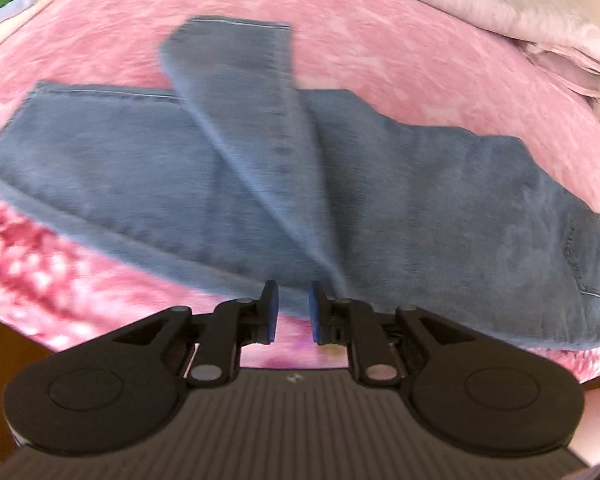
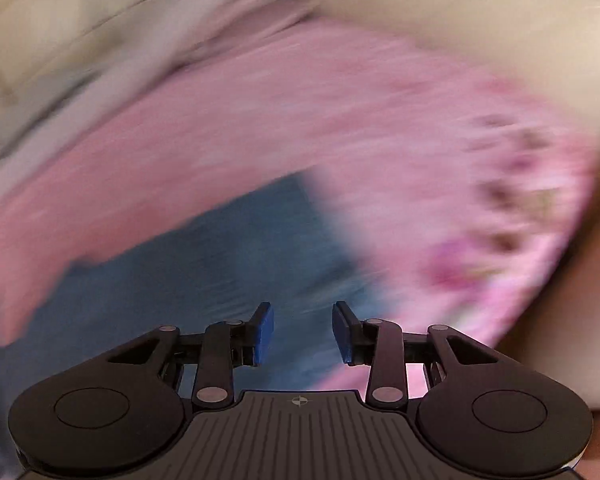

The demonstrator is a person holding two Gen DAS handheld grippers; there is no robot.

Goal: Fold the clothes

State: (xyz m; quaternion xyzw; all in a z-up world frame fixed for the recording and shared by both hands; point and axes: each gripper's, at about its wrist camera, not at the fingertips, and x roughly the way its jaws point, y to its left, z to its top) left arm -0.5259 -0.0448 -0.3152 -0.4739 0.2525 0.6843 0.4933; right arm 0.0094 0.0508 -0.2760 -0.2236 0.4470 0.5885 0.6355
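Observation:
A pair of blue jeans (image 1: 260, 168) lies spread across a pink blanket (image 1: 400, 60) in the left wrist view. One leg is folded up and back over the other, its hem at the far side. My left gripper (image 1: 293, 312) hovers over the near edge of the jeans, its blue pads a small gap apart with nothing between them. In the blurred right wrist view my right gripper (image 2: 303, 332) is open and empty above one end of the jeans (image 2: 228, 256).
A folded pale lilac quilt (image 1: 540, 12) lies at the far right of the bed. Folded items in green and white (image 1: 4, 4) sit at the far left. The blanket's near edge (image 1: 40, 312) drops off below the gripper.

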